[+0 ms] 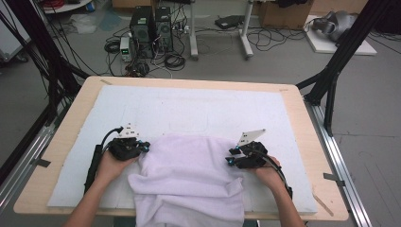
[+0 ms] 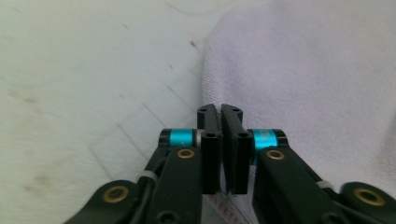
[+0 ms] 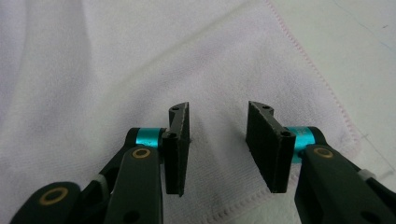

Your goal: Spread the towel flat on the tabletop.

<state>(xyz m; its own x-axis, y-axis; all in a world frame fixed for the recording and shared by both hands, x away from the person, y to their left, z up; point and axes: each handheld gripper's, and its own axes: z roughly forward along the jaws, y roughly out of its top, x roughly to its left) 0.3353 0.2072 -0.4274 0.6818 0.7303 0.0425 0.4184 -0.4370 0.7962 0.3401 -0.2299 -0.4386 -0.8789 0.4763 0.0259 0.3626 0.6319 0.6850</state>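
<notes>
You are mid-fold on the white towel (image 1: 189,182) draped over the desk's near edge: left tongs (image 2: 220,112) pressed together and empty beside it, right tongs (image 3: 218,122) spread above its hem, so next pinch both side edges.

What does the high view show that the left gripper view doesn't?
High view alone: the whole wooden table, the person's two hands, the right gripper at the towel's other side, and computers on the floor beyond. Left gripper view alone: the left gripper seen close, jaws shut at the towel's edge. Both: the white towel on the white mat.
</notes>
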